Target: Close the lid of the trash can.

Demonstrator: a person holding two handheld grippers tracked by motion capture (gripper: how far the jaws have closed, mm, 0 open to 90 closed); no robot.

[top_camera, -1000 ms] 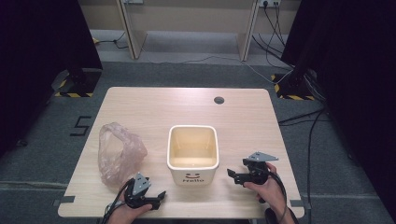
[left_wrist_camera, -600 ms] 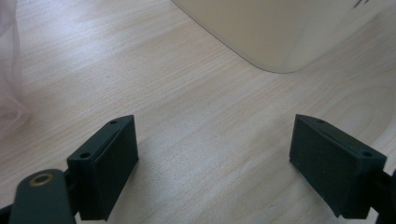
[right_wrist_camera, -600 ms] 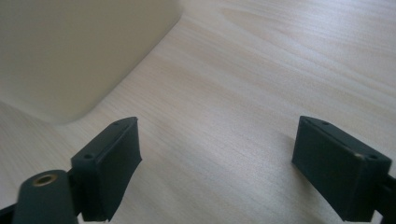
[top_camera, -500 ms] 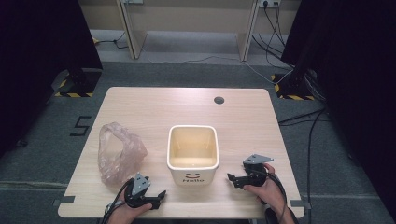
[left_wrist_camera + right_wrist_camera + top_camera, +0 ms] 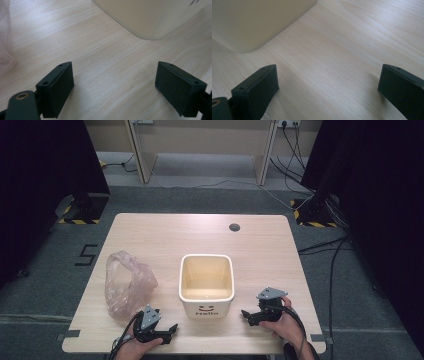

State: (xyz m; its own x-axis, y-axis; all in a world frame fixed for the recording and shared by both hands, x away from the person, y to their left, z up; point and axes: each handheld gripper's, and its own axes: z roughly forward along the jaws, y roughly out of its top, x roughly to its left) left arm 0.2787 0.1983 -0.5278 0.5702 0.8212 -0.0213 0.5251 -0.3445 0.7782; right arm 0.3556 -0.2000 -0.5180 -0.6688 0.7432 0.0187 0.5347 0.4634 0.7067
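Gaping wide, left claw [image 5: 172,328], right claw [image 5: 245,314], both empty, flanking bin [image 5: 206,282]

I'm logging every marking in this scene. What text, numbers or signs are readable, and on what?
"Hello", under a smiley face: front of the bin, small, so the reading is uncertain.
"5": on the floor left of the table.
Black-and-yellow hazard stripes on the stand bases: no words.

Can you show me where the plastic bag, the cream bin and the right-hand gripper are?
plastic bag [image 5: 127,282]: high view, on its crumpled pink middle.
cream bin [image 5: 206,308]: high view, on its front wall by the printed face.
right gripper [image 5: 246,315]: high view, between its two black jaw tips, which stand apart.
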